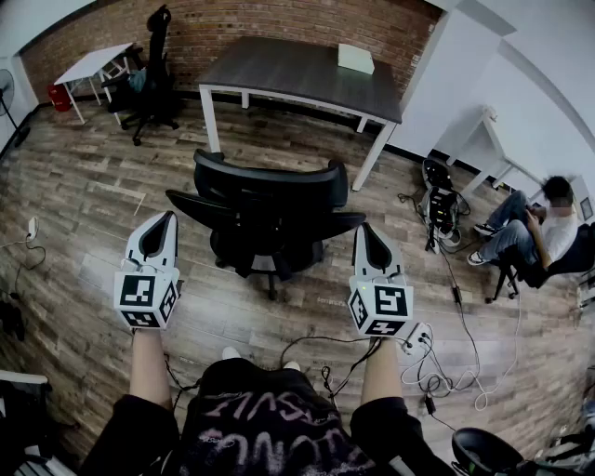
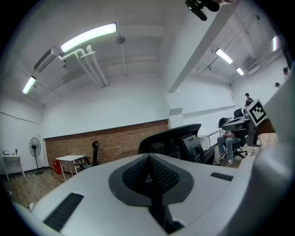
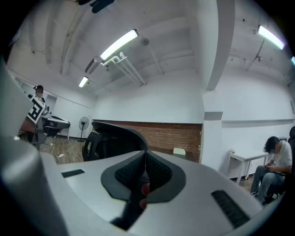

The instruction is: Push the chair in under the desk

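Nearest, on the person's side of the chair (image 1: 265, 209), the left gripper (image 1: 168, 219) and the right gripper (image 1: 363, 229) are held out side by side, each with its jaws pressed together and nothing between them, as both gripper views show; the left gripper points at the chair's left armrest and the right gripper at its right side, both near it, though contact cannot be made out. A white power strip (image 1: 416, 337) with tangled cables lies on the wooden floor (image 1: 84, 186), behind and right of the chair. The black chair stands in the open with its curved back turned to the person, short of the dark worktop (image 1: 297, 70) and not under it. Beyond the chair, the worktop carries a pale box (image 1: 356, 59) at its far right corner. Well right of the chair a seated person (image 1: 535, 232) bends forward. Far left of the chair stand another black chair (image 1: 153, 65) and a white table (image 1: 93, 63), before the brick wall (image 1: 279, 19)
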`<state>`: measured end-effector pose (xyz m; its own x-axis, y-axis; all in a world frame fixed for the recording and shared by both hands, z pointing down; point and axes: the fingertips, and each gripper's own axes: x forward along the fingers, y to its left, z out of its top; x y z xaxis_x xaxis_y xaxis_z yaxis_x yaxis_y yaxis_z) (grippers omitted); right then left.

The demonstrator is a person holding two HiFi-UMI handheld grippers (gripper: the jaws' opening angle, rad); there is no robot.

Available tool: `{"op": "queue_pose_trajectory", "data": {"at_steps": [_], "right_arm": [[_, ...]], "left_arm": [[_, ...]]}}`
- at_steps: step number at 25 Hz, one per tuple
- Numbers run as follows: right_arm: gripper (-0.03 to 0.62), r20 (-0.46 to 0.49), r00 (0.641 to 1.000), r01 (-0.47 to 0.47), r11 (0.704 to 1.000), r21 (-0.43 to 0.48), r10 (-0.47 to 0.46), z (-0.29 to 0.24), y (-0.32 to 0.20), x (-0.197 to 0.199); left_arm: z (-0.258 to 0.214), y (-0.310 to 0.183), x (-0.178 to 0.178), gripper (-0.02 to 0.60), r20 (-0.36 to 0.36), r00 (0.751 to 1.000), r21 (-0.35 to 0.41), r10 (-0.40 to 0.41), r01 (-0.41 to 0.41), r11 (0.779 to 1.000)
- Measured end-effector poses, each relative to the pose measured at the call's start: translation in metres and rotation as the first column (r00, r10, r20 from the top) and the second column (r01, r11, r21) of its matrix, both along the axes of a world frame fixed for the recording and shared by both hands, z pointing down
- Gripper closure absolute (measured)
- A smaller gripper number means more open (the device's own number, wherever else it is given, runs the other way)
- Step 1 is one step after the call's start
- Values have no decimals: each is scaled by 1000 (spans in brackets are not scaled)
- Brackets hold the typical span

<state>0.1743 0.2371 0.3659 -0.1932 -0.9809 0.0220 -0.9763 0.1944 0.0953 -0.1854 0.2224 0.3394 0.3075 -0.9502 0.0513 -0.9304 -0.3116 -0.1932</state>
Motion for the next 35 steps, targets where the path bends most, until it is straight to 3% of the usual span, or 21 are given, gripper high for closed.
{"op": "queue_pose_trajectory", "data": {"at_steps": [12,21,26,28,30,32,35], "right_arm": [[566,21,1000,-8,1000,20,7,-5,1,4],[566,-60,997,40,999,34,-38,-7,-4,-6],[563,-147,984,104,995,3,-102,2,-8,-8],[559,-169,979,119,993,-1,-117,3,-10,-6],[502,-167,977,133,991,-5,-132,5,-10,-5],[491,-164,977,138,990,-10,-138,7,-10,-6],[472,-175,973,146,989,-21,-147,12,-12,-12]], "left_arm": [[-3,4,-8,566,8,1000,12,5,-5,1000],[8,-12,-18,565,170,985,-15,30,-28,999],[19,-22,-12,565,277,959,-30,67,-61,998],[23,-25,-7,563,298,950,-44,88,-79,996],[26,-26,-5,555,308,946,-57,101,-88,995],[29,-26,-6,503,316,942,-67,111,-94,993],[33,-28,-10,492,338,933,-77,124,-103,992]]}}
